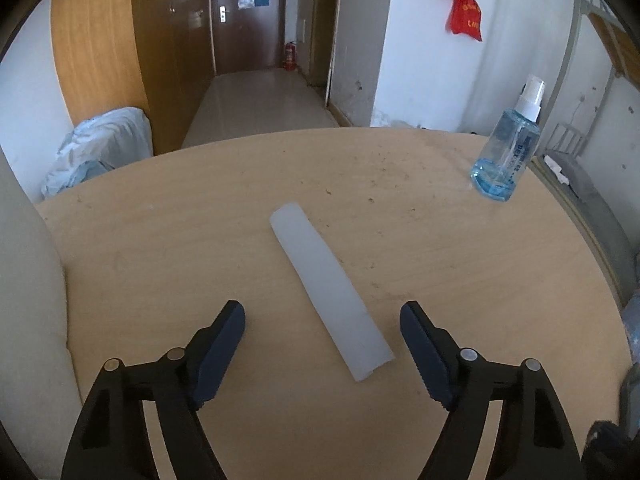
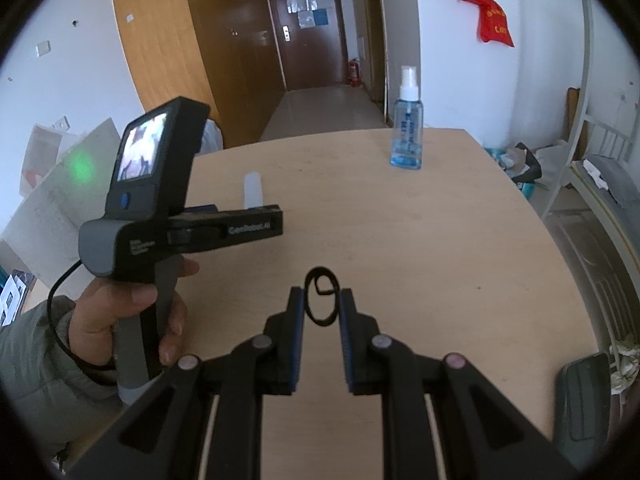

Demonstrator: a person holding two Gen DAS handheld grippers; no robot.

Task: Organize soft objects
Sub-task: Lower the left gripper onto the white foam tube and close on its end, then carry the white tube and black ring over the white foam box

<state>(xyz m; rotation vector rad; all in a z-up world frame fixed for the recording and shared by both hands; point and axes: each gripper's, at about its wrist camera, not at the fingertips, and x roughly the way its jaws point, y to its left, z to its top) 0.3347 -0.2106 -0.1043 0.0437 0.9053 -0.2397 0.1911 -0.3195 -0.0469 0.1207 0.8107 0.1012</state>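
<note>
Black band (image 2: 320, 296) pinched in right gripper (image 2: 320, 300); left gripper (image 1: 322, 316) wide astride white tube (image 1: 326, 292); bottle (image 1: 506, 152) print unreadable.

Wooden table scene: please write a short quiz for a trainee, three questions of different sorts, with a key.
1. True or false: the left gripper is shut on the white roll.
2. What sits between the fingers of the right gripper? A) black loop B) spray bottle C) nothing
3. Fill in: the bottle's liquid is ____.

Key: 1 false, the jaws straddle the roll without touching; 2 A; 3 blue.
</note>
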